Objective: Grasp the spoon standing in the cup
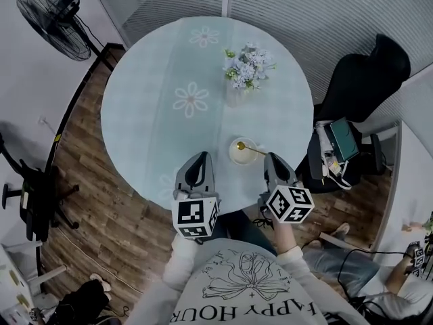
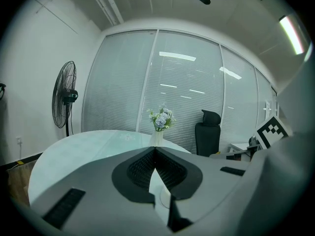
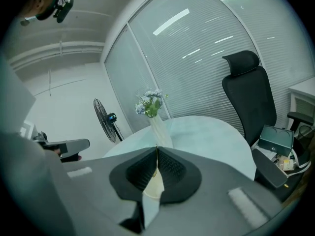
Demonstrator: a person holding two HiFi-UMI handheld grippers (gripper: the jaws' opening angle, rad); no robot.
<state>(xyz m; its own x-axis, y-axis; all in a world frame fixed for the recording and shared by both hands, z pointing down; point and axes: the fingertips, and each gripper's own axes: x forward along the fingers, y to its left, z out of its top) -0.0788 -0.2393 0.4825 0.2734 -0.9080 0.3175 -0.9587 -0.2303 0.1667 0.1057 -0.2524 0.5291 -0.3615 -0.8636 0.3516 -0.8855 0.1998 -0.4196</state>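
Care suits the lift: right gripper (image 1: 270, 158) fingers pinch only the spoon (image 1: 252, 148) handle's tip beside the cup (image 1: 234, 157), while left gripper (image 1: 201, 156) fingers are together, empty.

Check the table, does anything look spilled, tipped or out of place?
Nothing stands out. The cup sits upright near the table edge, no spill; the spoon leans in it, handle end seemingly pinched by the right gripper; the vase stands upright.

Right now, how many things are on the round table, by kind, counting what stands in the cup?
cup: 1
spoon: 1
vase of flowers: 1
Total: 3
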